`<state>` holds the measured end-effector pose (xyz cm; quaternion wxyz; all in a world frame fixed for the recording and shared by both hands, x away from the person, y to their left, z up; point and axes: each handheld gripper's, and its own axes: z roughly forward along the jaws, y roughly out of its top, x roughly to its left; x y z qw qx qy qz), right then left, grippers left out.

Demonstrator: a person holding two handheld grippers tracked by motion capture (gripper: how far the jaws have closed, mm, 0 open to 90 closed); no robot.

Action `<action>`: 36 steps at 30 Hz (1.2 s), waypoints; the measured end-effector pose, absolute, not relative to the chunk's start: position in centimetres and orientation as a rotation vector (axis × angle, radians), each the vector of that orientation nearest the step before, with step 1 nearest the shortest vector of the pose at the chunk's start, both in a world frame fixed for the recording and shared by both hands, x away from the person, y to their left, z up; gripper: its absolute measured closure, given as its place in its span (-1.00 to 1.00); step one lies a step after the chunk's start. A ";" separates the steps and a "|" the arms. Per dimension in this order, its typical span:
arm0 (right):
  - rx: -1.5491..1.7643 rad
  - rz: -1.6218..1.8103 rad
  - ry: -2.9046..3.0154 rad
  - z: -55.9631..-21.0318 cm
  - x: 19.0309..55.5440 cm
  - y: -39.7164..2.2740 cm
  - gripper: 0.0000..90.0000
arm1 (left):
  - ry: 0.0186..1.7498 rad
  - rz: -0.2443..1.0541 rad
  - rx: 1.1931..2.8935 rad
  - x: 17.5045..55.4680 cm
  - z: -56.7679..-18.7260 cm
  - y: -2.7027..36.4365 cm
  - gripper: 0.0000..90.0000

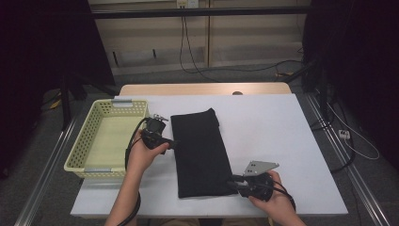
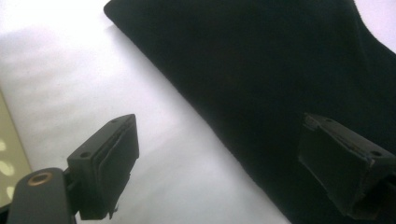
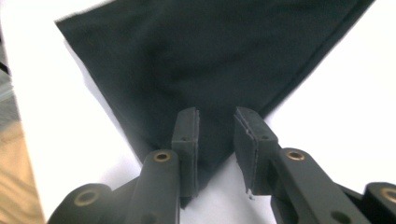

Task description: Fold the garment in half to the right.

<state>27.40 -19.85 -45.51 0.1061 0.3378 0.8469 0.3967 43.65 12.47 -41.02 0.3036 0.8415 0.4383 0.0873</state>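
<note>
Cloth: black cloth [image 1: 200, 151], a folded matte rectangle with a soft woven look, lying flat and lengthwise at the middle of the white tabletop [image 1: 273, 136].
Edges: a stitched hem runs along one long side in the right gripper view; its near corner comes to a point.
Right gripper [image 1: 236, 183]: at the cloth's near right corner, jaws a narrow gap apart over the corner tip, not pinching it.
Left gripper [image 1: 170, 143]: at the cloth's left edge, jaws spread wide, one over tabletop, one over cloth.
Basket: pale yellow perforated plastic basket [image 1: 80, 150] left of the cloth, partly hidden by the left hand.
Hard to make out: the cloth's folds, lost in the dark.
</note>
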 end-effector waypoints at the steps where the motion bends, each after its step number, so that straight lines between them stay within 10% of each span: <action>1: 0.995 1.183 2.499 -45.6 27.3 -19.8 0.78 | 1.159 0.234 2.229 43.6 -41.0 12.4 -0.70; 27: 1.049 1.187 2.489 -45.1 25.6 -21.1 0.93 | 1.162 0.235 2.235 43.2 -40.9 12.7 -0.70; 36: 0.964 1.211 2.478 -44.7 26.2 -21.4 0.62 | 1.166 0.238 2.219 43.1 -40.8 12.7 -0.70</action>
